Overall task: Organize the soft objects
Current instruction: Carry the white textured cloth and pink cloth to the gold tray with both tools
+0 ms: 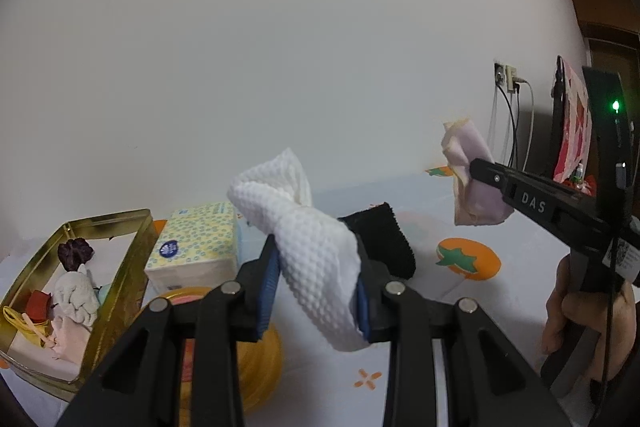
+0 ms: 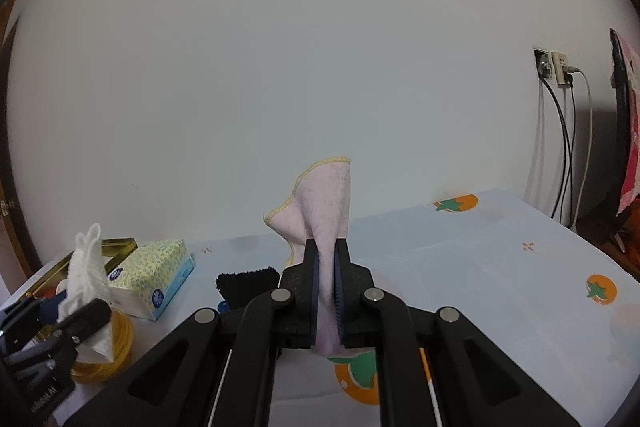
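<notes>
The tin (image 1: 120, 267) stands at the far left, crowded with soft items, little room left inside. The tissue box (image 1: 192, 247) sits just beside it, a yellow container (image 2: 108, 343) in front, a black cloth (image 2: 248, 283) mid-table. To the right the tablecloth (image 2: 500, 287) lies bare to the wall cables (image 2: 560, 147).

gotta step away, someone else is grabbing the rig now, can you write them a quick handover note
Left gripper: shut on the white embossed cloth, held above the table.
Right gripper: shut on the pale pink cloth, also held up.
Gold tin at the left already holds several soft items. Beside it sits the tissue pack; the yellow lid is in front.
The black cloth lies on the tablecloth.
Left to do, probably: stow both held cloths, then the black one.
</notes>
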A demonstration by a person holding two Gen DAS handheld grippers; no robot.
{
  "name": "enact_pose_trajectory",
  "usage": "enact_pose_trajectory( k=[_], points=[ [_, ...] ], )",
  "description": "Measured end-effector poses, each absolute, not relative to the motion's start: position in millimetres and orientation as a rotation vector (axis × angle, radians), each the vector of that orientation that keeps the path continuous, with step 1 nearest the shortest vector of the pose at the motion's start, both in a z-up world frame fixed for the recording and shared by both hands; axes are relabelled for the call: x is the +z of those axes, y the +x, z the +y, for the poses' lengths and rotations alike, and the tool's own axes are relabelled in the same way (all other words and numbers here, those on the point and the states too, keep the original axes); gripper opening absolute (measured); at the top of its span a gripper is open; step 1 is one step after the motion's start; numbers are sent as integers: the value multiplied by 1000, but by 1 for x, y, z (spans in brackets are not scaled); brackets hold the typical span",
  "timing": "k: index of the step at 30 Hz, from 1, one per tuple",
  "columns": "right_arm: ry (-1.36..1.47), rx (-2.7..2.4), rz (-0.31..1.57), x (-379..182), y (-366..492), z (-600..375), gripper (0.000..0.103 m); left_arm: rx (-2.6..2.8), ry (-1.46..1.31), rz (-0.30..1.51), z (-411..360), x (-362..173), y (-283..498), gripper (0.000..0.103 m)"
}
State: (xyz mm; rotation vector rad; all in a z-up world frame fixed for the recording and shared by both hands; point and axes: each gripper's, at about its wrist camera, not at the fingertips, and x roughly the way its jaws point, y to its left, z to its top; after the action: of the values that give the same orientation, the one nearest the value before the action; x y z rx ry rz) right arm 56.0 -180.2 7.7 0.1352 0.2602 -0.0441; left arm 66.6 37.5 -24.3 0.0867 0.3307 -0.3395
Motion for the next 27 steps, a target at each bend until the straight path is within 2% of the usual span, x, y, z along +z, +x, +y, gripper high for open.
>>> enact_pose_trajectory(
  k=[27],
  points=[
    [137, 92, 269, 5, 33, -76, 8, -321, 82, 281, 105, -14, 60, 32]
  ],
)
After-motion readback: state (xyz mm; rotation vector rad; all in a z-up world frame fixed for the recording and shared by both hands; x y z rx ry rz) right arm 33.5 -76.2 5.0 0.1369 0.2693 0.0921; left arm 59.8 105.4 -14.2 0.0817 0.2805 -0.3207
